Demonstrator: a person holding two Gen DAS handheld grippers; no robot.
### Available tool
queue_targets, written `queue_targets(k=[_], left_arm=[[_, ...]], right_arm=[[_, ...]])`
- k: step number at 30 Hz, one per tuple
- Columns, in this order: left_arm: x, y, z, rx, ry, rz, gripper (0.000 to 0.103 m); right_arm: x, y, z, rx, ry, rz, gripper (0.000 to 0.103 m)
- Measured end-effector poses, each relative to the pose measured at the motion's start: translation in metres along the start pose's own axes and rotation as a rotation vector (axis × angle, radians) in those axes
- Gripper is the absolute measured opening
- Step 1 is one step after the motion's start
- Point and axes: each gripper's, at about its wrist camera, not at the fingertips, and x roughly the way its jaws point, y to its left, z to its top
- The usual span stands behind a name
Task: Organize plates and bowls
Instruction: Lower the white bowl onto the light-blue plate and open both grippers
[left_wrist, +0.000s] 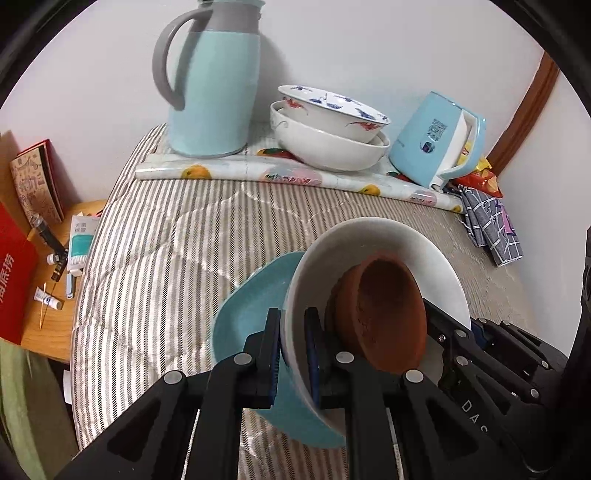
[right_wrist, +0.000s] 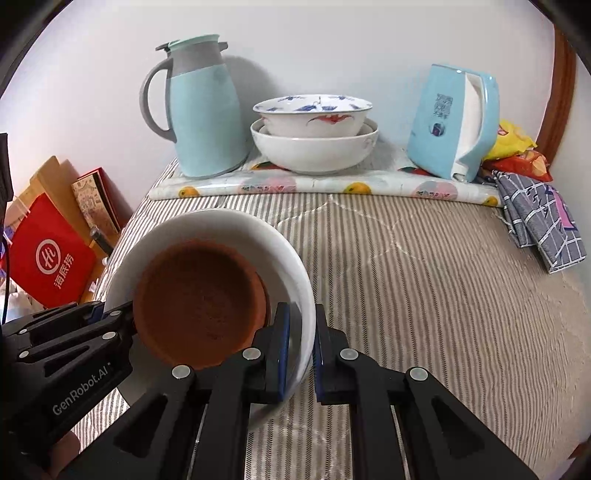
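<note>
Standing by the bed, one sees at the far left a low wooden side table littered with small tubes and a glossy red bag, then the striped quilted cover, soft and faintly shiny. On it, both tools meet at a smooth white ceramic bowl, tilted on its side near the front edge. The left gripper has its blue-padded fingers closed on the bowl's left rim, one inside and one outside the wall. The right gripper pinches the opposite rim the same way, its pads pressed against the glazed wall. Inside the bowl sits a round terracotta saucer, matte and grainy. The left wrist view alone shows a pale turquoise plate lying under the white bowl on the quilt; the right wrist view does not show it. Farther back, on a rolled plastic sheet printed with fruit, stand a light blue thermos jug with a grey curved handle, two nested porcelain bowls, the upper one painted in blue and red, and a light blue electric kettle. At the far right lie a checked grey cloth and crinkled snack packets.
</note>
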Motion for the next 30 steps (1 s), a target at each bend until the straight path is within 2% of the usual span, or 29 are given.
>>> queue_targets(k=[20, 30], left_arm=[[0.029, 0.017, -0.007, -0.022, 0.065, 0.0, 0.014], [0.028, 0.016, -0.008, 0.003, 0.048, 0.012, 0.018]], right_arm=[[0.034, 0.009, -0.007, -0.008, 0.085, 0.005, 0.011], [0.031, 0.009, -0.007, -0.03, 0.09, 0.006, 0.012]])
